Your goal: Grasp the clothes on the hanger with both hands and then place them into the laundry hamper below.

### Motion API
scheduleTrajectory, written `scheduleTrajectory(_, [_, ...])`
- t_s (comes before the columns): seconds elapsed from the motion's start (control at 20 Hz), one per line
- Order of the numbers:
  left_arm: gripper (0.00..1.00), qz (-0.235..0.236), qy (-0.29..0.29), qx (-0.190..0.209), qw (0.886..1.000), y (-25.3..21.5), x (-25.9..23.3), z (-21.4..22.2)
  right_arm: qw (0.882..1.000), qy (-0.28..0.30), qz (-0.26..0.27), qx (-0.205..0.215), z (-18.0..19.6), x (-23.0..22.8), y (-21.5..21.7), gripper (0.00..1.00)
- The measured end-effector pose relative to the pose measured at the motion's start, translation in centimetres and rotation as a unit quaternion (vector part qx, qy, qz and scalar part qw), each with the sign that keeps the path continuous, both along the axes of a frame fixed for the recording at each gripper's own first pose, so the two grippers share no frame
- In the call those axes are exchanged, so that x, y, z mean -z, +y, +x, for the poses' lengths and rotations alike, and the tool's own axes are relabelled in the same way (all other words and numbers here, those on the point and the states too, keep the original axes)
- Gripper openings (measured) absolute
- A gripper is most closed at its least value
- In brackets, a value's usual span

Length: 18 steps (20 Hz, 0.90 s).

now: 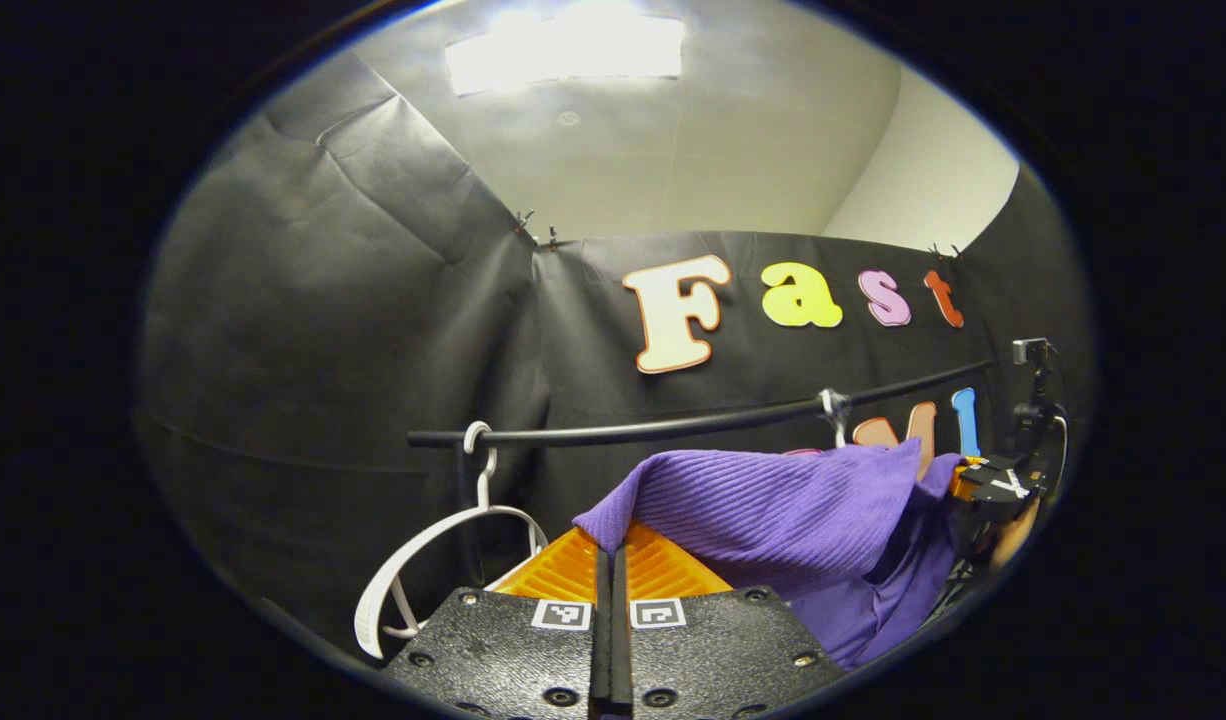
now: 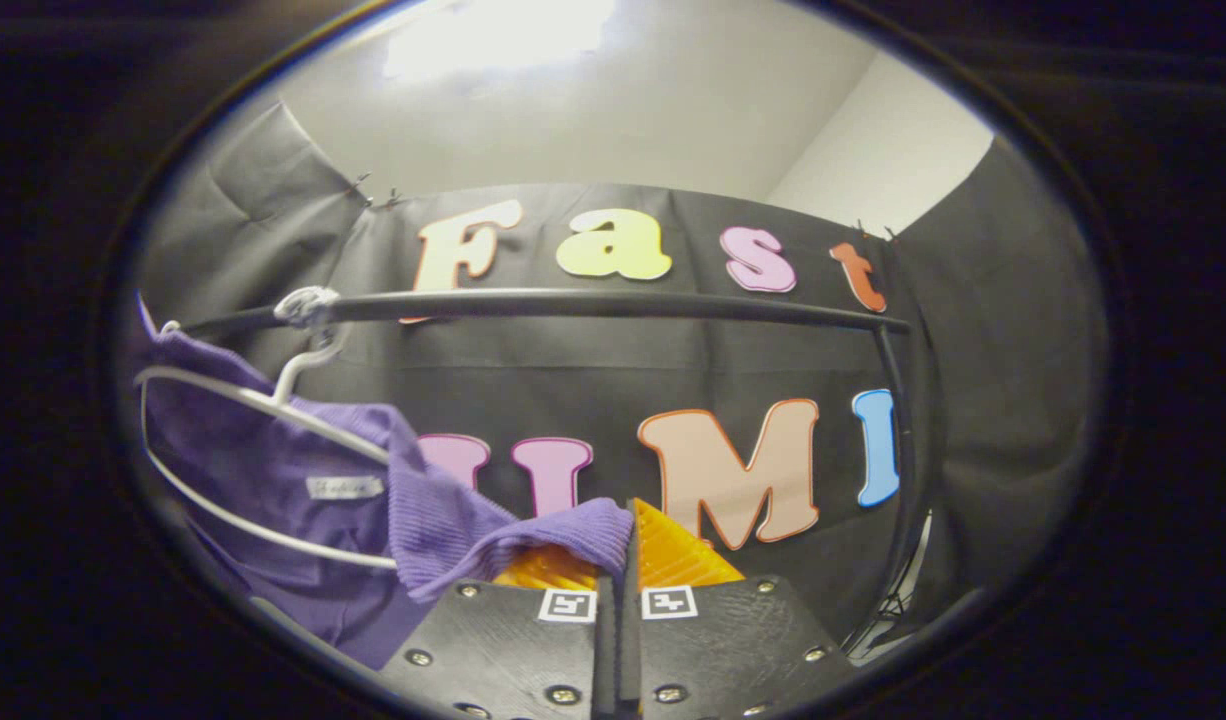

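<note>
Rail [image 2: 593, 302]: black, horizontal, carries the hanger [image 2: 263, 405]. 
Purple garment [image 1: 773, 510]: draped on that hanger, long axis along the rail, spanning both claws. 
Left claw [image 1: 610, 560]: closed, cloth edge pinched. 
Right claw [image 2: 628, 545]: closed on the opposite edge. 
Hamper: below, by the task.

No legible text noted. Small white tag [image 2: 344, 487] inside the purple garment [image 2: 263, 470]: print too blurred to read. Square black-and-white coded markers [image 1: 560, 613] on gripper bodies carried no readable characters.
</note>
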State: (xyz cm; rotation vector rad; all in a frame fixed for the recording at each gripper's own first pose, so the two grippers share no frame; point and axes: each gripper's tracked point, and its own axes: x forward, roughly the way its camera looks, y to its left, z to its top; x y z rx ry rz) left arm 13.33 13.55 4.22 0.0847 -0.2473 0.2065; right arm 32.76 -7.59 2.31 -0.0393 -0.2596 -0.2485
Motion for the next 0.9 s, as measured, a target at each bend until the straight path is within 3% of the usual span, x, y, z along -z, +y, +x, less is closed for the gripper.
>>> scheduleTrajectory(0.25, [0.00, 0.002, 0.012, -0.023, 1.000, 0.8, 0.8, 3.8, 0.998, 0.017, 0.048, 0.027, 4.6, 0.2, -2.6, 0.06])
scheduleTrajectory(0.3, [0.00, -0.007, 0.028, -0.021, 0.999, 1.0, 2.1, 4.6, 0.998, 0.030, 0.050, 0.026, 5.5, 1.1, -2.8, 0.02])
scheduleTrajectory(0.65, [0.00, -0.045, 0.088, -0.006, 0.995, 1.7, 9.4, 7.0, 0.993, 0.108, 0.042, 0.010, 9.8, 8.3, -2.9, 0.02])
scheduleTrajectory(0.9, [0.00, -0.078, 0.136, 0.017, 0.987, 0.6, 15.6, 7.8, 0.985, 0.163, 0.056, -0.004, 10.6, 14.7, -3.0, 0.02])
